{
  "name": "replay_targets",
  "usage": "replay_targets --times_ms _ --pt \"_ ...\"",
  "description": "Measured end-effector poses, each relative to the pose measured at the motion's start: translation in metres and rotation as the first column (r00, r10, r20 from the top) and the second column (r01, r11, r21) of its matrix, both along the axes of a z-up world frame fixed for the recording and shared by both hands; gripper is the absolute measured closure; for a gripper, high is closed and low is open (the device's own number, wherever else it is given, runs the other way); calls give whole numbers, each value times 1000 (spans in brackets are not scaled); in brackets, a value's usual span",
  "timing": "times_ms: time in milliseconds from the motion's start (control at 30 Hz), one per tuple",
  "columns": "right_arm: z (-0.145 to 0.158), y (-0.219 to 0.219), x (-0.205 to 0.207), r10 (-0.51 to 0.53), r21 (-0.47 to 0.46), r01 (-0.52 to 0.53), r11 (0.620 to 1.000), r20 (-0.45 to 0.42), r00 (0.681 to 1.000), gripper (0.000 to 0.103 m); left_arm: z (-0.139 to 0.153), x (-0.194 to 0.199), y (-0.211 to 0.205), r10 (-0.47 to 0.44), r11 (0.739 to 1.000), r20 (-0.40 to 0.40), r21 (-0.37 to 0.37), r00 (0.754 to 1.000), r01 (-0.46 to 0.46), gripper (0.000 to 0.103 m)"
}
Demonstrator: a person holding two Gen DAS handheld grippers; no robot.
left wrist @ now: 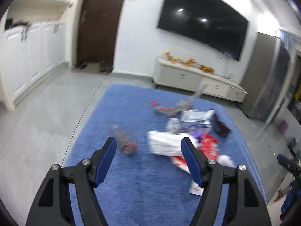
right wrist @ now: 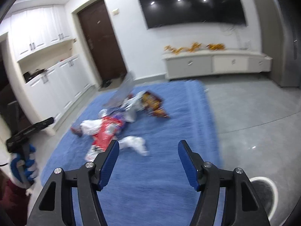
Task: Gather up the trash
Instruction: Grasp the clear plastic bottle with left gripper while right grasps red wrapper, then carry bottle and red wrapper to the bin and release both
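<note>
- Approach step, nothing picked up yet.
- Left tongs apart, empty; right tongs apart, empty.
- Trash pile scattered on blue rug, ahead of both.
- Next, likely: lowering onto nearest white wrapper, then closing.

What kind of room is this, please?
Probably a home living room: a large dark television hangs on the wall above a low white cabinet, and a blue rug with scattered trash covers the floor.
</note>
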State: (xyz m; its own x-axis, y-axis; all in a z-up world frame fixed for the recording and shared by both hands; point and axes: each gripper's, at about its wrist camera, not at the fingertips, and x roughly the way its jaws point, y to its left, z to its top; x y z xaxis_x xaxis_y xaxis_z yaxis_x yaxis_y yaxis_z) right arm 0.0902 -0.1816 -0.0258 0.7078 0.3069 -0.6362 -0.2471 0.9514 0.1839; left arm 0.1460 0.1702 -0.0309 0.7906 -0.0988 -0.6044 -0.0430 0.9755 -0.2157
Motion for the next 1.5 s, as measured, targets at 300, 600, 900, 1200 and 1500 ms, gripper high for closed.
replay_targets --times_ms 300,600,900,1200,1500 --pt "-48 66 61 165 45 -160 986 -126 978 40 -46 51 22 60 996 -114 -56 992 -67 33" --pt "-78 109 99 254 62 -246 967 -205 945 40 -85 93 28 87 992 -198 -71 976 -103 33" --pt "-86 116 103 254 78 -242 967 -237 938 74 -105 92 39 75 985 -234 -134 969 -109 67" --pt "-69 109 75 268 67 -260 963 -176 947 92 -88 62 34 50 987 -187 -138 981 -76 86" --pt "-34 88 29 253 86 -246 965 -74 965 96 -33 7 28 14 995 -58 -97 998 -20 87"
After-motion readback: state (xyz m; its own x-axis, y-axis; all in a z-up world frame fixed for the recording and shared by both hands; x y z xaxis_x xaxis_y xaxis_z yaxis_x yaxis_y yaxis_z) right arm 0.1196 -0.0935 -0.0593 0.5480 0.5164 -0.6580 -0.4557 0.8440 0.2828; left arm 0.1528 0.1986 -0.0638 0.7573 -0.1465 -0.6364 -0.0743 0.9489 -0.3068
